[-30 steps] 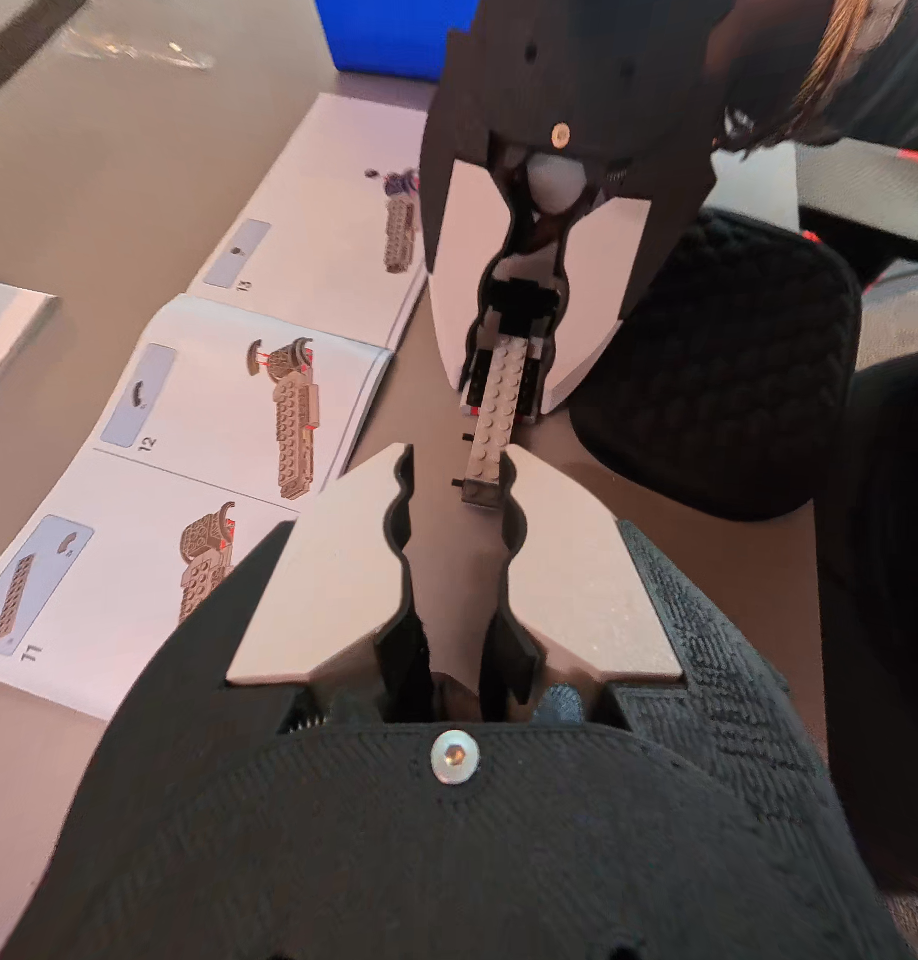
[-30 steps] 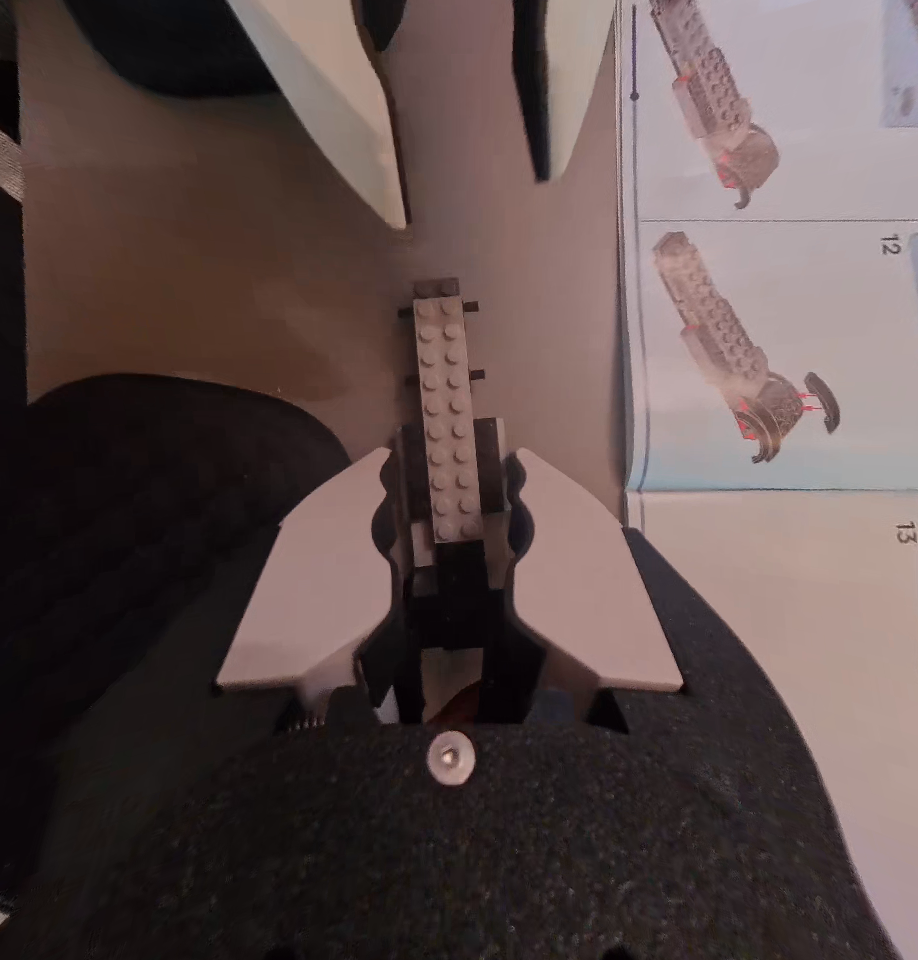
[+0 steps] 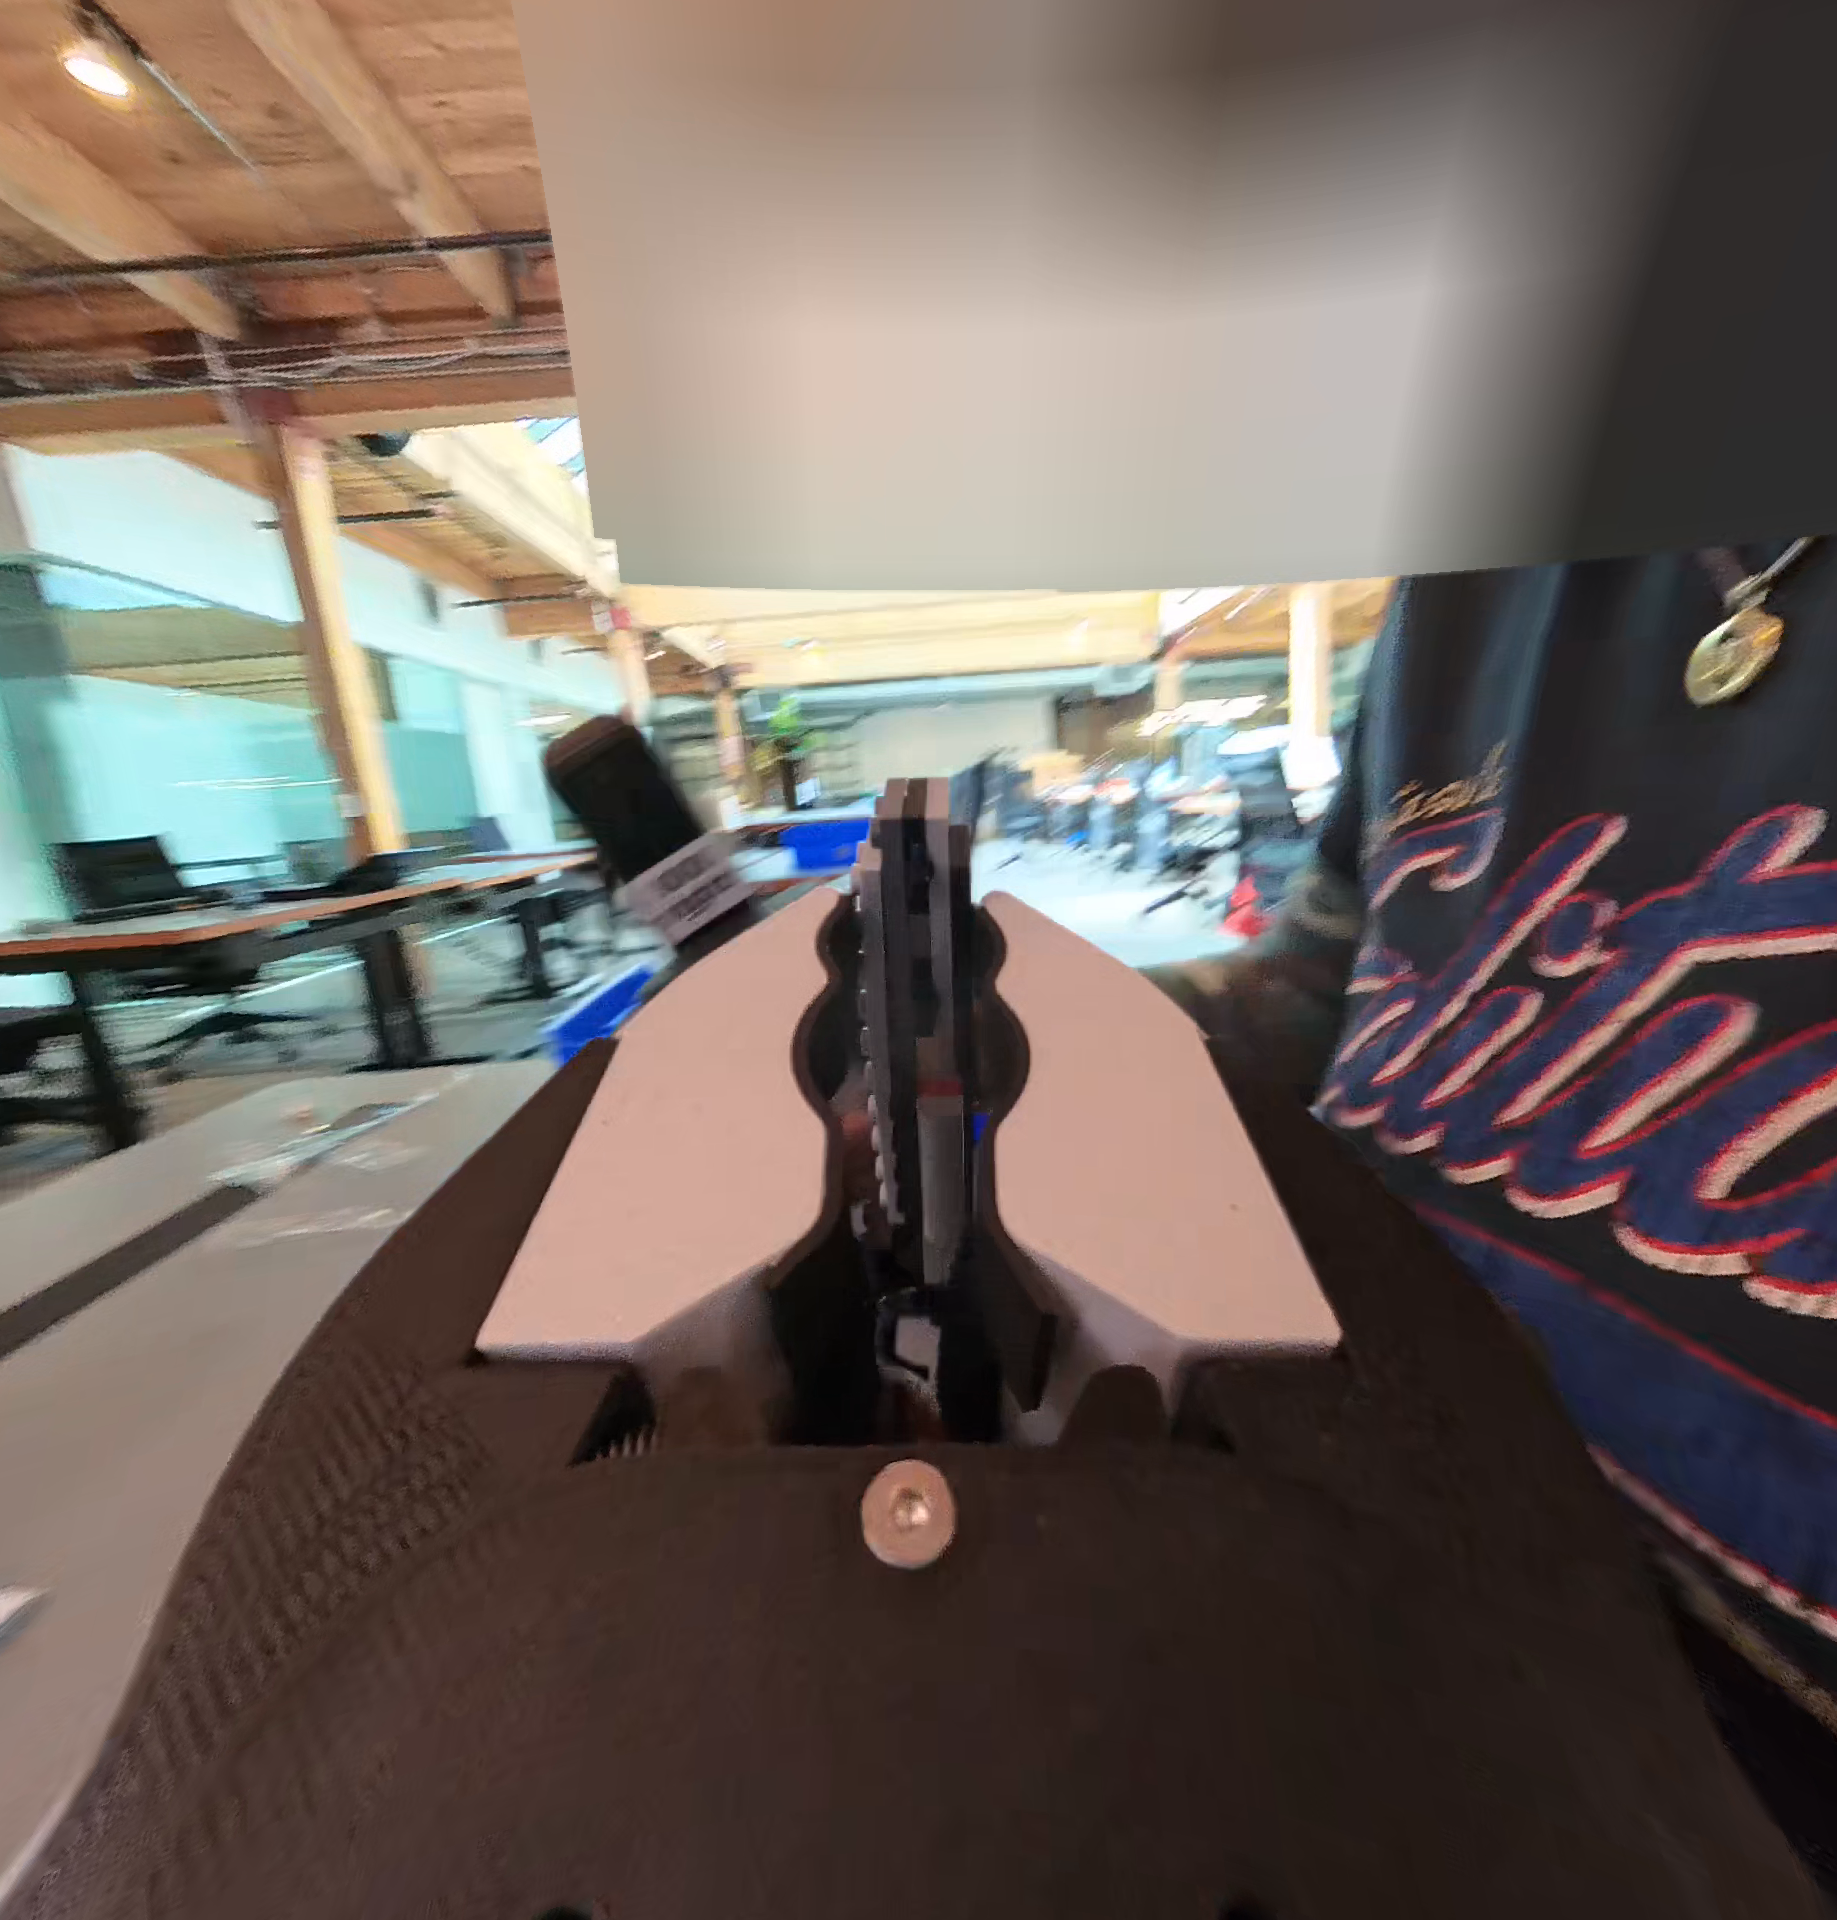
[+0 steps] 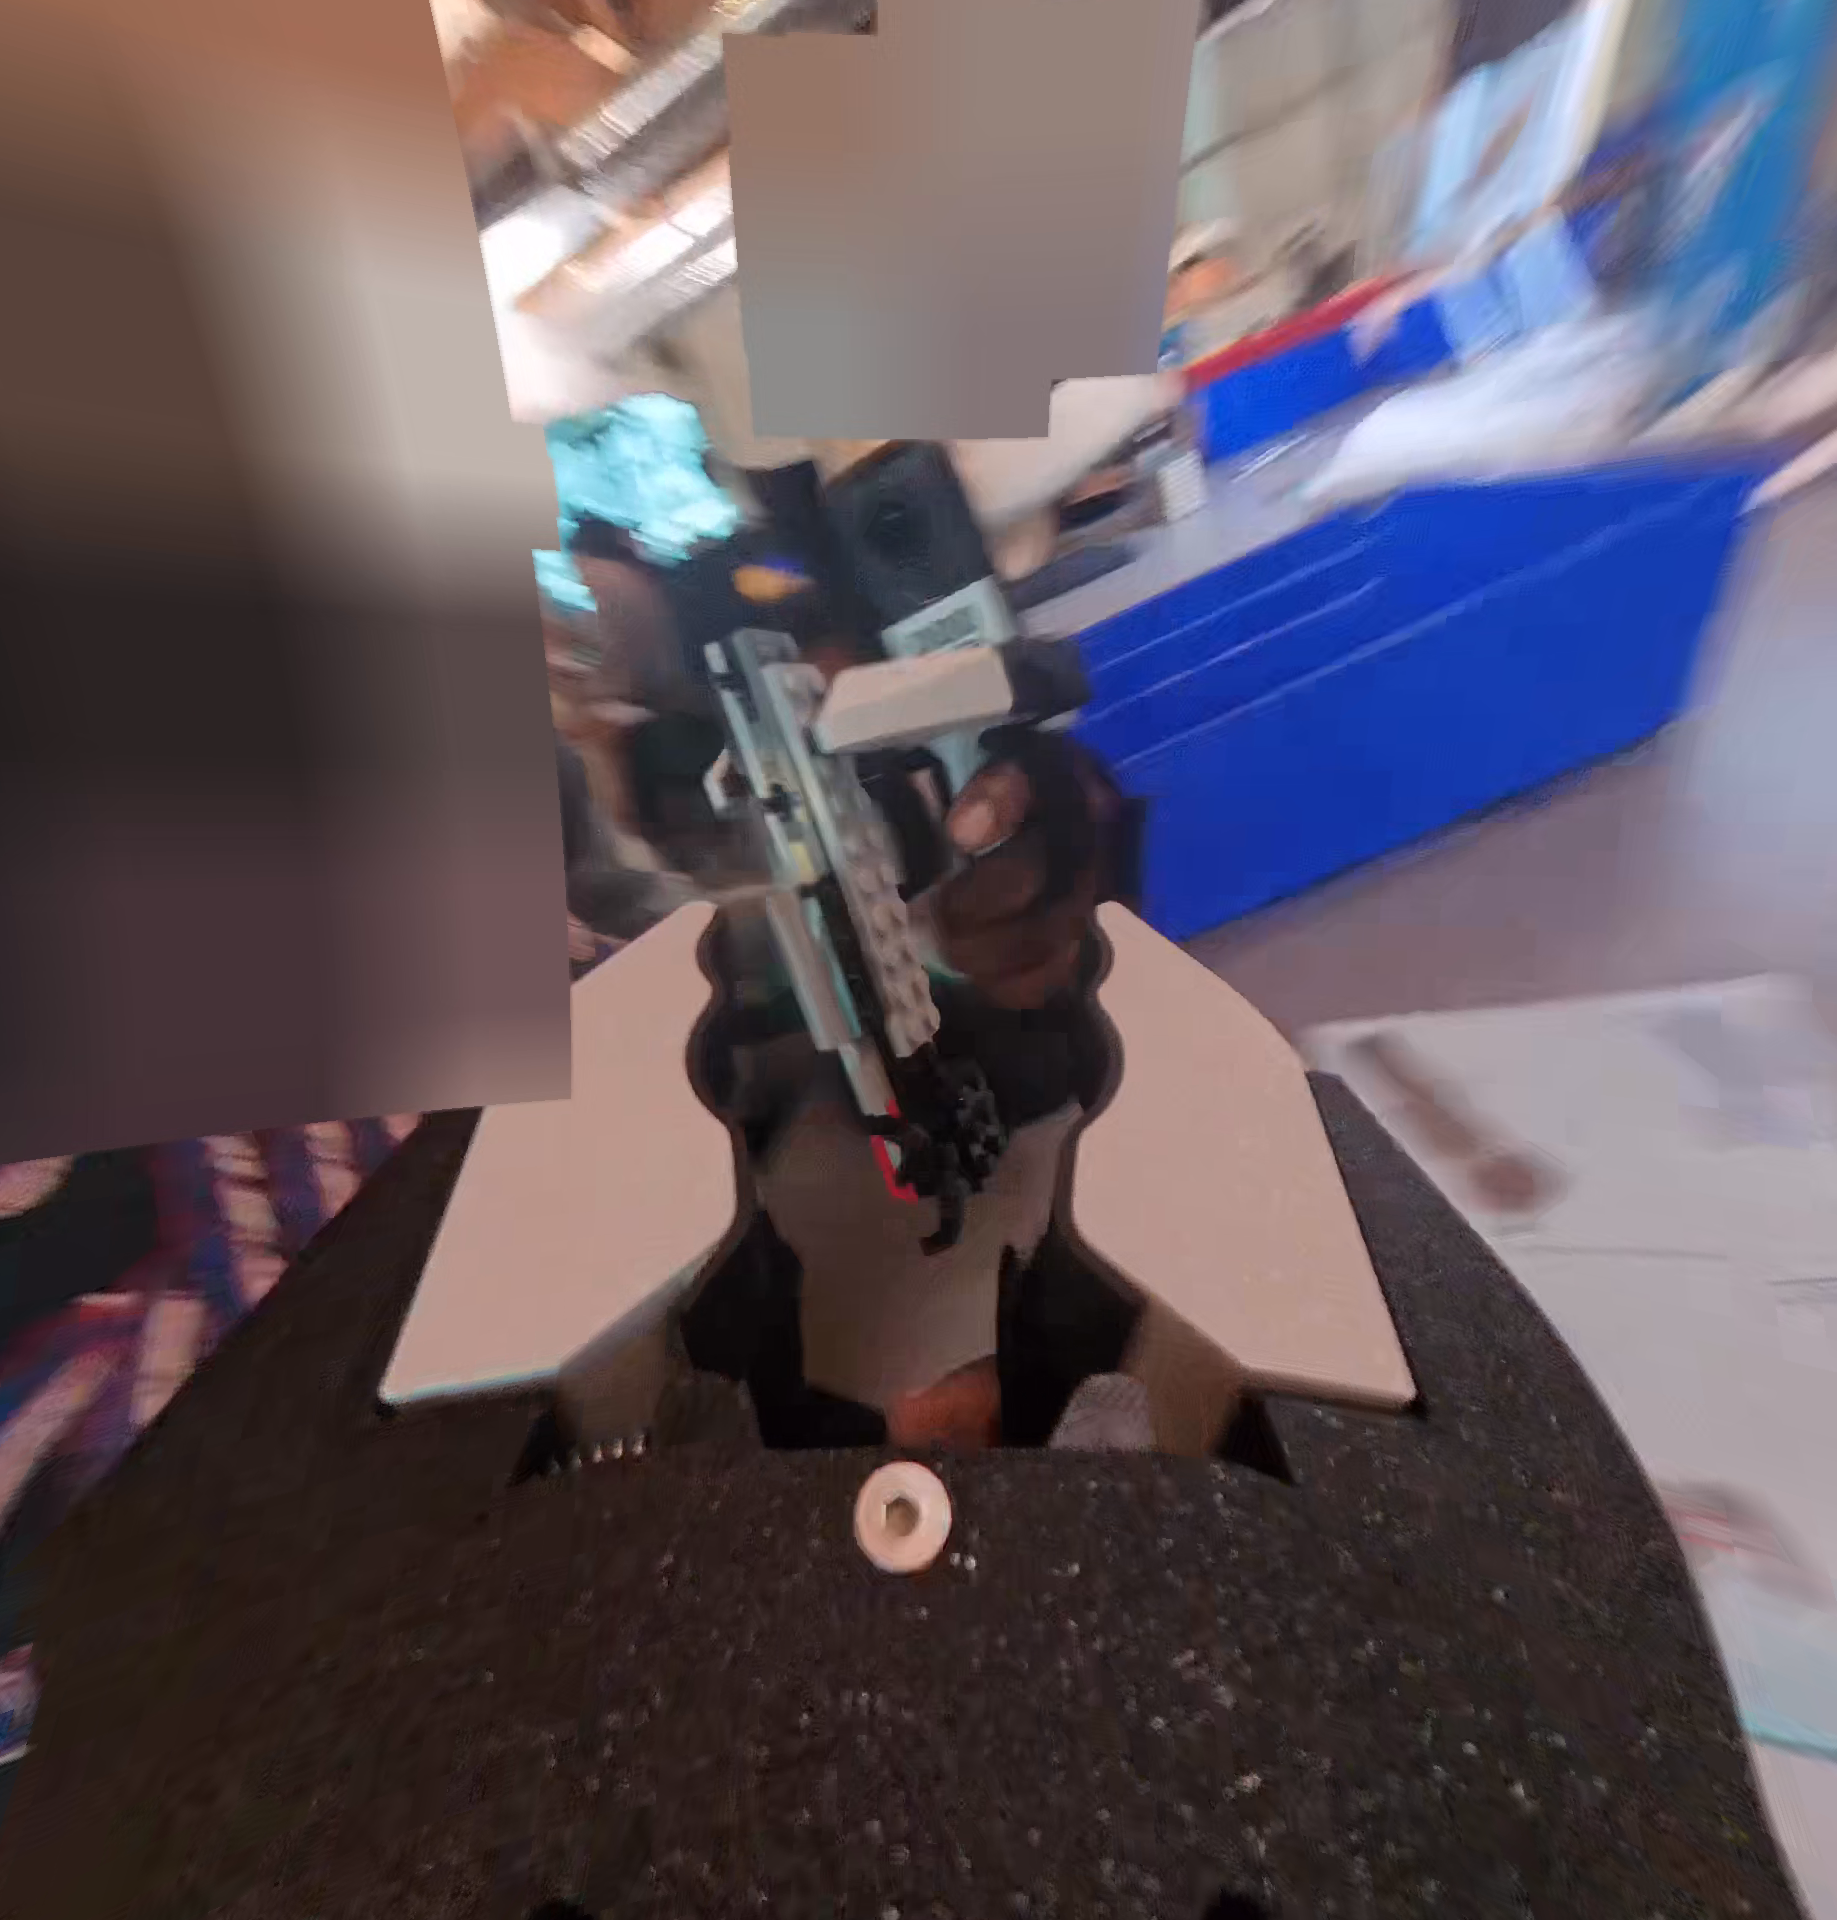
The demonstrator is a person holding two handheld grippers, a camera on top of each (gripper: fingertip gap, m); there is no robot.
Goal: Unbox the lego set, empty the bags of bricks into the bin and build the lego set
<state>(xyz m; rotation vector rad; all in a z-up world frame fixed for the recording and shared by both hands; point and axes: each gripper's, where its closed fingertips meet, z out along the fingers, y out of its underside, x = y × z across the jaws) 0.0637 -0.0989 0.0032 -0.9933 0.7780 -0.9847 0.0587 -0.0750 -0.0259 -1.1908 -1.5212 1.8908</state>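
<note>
Gripping the long grey-and-black studded lego assembly edge-on, the left claw has its two pale wedge-shaped fingers pressed in on the model's flat sides, with the model running forward between them and its tip poking out past the fingertips. Held this way, the studded face turns toward the left finger and the thin black underside layers toward the right one, which probably lets the person look the build over well above the grey counter that lies below and to the left of the claw.

From the right wrist view the same assembly hangs slantwise ahead of the right claw, with its black toothed end dipping down into the gap between that claw's fingers. The right claw stands wide, with clear space on both sides of the model, and seems not to touch it. The left claw shows beyond, clamped on the upper part of the assembly, with a hand wrapped round its grip behind.

The blue plastic bin sits on the counter ahead and to the right of the right claw, well apart from the model. White pages of what looks like the instruction booklet lie to the right of that claw, too blurred to read.

My judgement is that the build is partway along: the model is raised for inspection or re-gripping, and the wide right claw is placed to take the toothed end.
</note>
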